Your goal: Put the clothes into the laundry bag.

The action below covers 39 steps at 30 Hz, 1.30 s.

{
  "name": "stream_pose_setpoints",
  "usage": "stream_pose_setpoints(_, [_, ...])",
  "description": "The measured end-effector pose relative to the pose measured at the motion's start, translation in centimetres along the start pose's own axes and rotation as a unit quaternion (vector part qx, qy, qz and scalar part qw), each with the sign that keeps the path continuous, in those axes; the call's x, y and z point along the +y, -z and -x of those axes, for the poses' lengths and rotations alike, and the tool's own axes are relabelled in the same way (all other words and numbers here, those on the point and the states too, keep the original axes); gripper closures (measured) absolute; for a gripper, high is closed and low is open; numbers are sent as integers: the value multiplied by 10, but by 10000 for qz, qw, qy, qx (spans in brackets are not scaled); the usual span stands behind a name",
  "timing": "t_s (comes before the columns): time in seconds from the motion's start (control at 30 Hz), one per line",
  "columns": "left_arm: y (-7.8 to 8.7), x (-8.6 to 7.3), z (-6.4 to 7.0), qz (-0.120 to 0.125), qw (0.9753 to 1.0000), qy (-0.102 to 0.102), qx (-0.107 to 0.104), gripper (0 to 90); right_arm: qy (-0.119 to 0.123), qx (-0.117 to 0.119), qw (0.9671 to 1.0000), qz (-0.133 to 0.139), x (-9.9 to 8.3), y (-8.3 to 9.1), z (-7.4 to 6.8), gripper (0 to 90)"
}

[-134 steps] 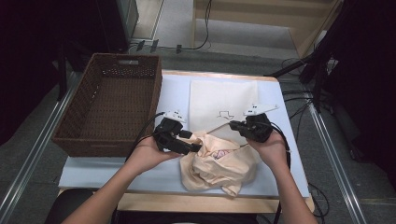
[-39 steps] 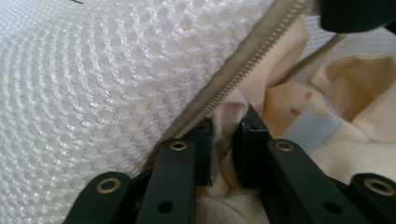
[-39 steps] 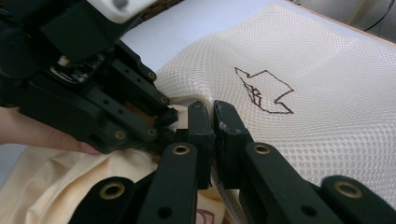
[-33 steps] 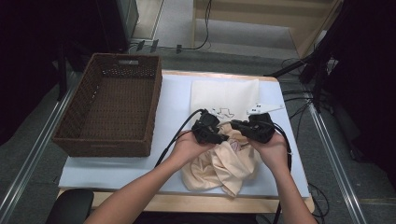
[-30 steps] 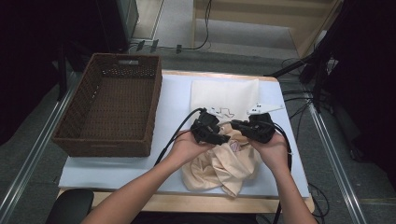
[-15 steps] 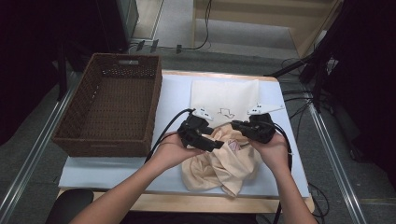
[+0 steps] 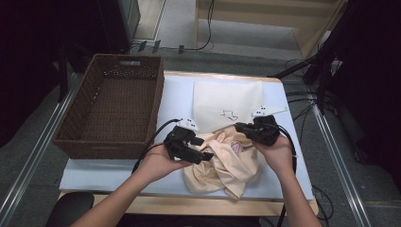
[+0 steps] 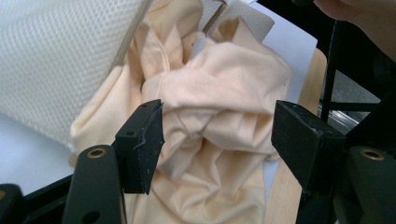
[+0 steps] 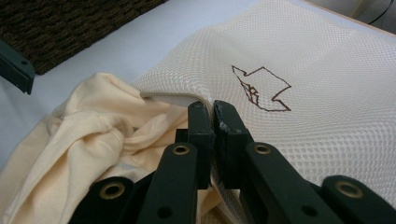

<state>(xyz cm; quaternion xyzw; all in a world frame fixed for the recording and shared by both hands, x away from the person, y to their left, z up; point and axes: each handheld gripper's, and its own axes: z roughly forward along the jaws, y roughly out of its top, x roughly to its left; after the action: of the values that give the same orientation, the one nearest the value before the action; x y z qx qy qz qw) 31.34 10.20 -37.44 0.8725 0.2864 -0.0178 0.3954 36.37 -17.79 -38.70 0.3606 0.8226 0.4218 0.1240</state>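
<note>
White padding is covering the surface point(image 7: 118, 168), where we are working a crumpled peach garment point(image 7: 229, 163) at the mouth of a mesh bag point(image 7: 227, 97). We are pinching the bag's edge in our right tool point(image 9: 212, 109), while our left tool point(image 8: 217, 135) is hovering wide open over the garment, beside the wicker basket point(image 7: 113, 111).

The left gripper point(image 7: 202, 156), which a second ago sat close against the right gripper point(image 7: 239, 126) at the mouth of the white mesh laundry bag point(image 7: 227, 97), has drawn back toward the person and to the left. Its jaws now stand wide apart over the crumpled peach cotton garment point(image 7: 227, 163). More of that garment has gone in under the bag's edge, and the heap left on the bench has shifted toward the bag since the earliest picture.
</note>
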Motion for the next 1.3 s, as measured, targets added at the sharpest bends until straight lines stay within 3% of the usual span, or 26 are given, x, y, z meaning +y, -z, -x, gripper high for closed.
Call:
stream_pose_setpoints(0.17, [3, -18, 2, -91, 9999, -79, 73, 337, -3, 11, 10000, 2, 0, 0, 0, 873])
stream_pose_setpoints(0.3, [-1, -28, -2, -131, 9999, 77, 59, 335, 9, 11, 10000, -2, 0, 0, 1, 873])
stream_pose_setpoints(0.87, [-49, -19, 7, -145, 9996, 235, -23, 149, 36, 22, 10000, -24, 0, -1, 1, 872])
stream_pose_setpoints(1.17, [-82, -22, 5, -170, 9991, 144, 364, 176, 27, 14, 10000, -53, 0, -3, 0, 873])
stream_pose_setpoints(1.3, [-90, -30, 3, -45, 9977, -13, 683, 318, 45, 24, 10000, -62, 0, -4, 0, 873])
